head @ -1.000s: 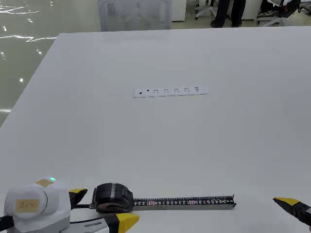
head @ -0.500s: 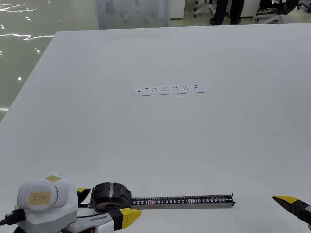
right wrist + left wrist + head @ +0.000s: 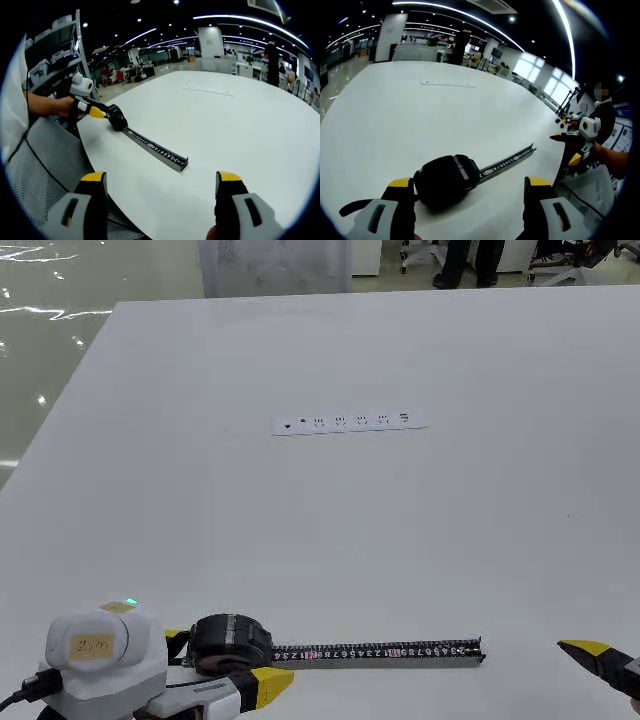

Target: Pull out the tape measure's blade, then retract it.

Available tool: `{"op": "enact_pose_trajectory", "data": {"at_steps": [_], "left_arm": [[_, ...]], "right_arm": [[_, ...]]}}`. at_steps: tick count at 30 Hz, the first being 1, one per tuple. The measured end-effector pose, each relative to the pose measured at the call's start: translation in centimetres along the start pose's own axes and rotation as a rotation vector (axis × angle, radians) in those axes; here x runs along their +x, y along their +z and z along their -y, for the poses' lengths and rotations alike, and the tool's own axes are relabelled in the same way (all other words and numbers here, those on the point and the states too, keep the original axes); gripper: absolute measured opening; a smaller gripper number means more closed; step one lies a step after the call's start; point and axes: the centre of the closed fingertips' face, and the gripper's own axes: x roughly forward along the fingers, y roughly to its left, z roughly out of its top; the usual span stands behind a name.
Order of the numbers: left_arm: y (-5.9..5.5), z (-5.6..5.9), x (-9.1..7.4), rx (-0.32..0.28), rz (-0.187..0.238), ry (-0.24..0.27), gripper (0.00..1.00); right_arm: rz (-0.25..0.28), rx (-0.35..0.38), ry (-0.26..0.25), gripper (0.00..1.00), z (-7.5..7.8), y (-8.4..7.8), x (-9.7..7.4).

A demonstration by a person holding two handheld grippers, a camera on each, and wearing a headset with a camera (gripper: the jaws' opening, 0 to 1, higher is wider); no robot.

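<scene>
**Blade's out, retract not done yet**

The tape measure (image 3: pixel 231 644) sits well to my side of the power strip (image 3: pixel 348 424). Its blade (image 3: pixel 380 652) lies flat, parallel to the strip, with the hook pointing at my right claw (image 3: pixel 160 176), which is spread wide and well clear. My left claw (image 3: pixel 468 182) is also spread, straddling the case without clamping it. I'd say the pull is done and retracting is left.

- The right tool (image 3: pixel 598 656) is cut off by the head view's lower right corner, and just one yellow-tipped jaw shows.
- The left tool (image 3: pixel 218 660) covers the near edge of the tape measure (image 3: pixel 230 638).
- Numerals on the blade (image 3: pixel 155 148) are too small to read in the right gripper view.
</scene>
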Motion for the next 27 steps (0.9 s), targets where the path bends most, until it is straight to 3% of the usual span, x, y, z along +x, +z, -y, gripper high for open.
{"op": "enact_pose_trajectory", "data": {"at_steps": [13, 18, 27], "left_arm": [[0.1, -0.4, 0.9, -0.02, 0.025, 0.12, 0.86], [0.2, -0.6, 1.1, -0.051, 0.044, 0.146, 0.86], [0.1, -0.9, 1.5, -0.04, 0.055, 0.196, 0.84]], "right_arm": [[0.006, -0.001, 0.012, 0.9, -0.1, 0.5, 0.6], [0.013, -0.005, 0.019, 0.9, -0.3, 0.8, 1.0], [0.011, -0.009, 0.03, 0.89, -0.1, 0.6, 1.6]]}}
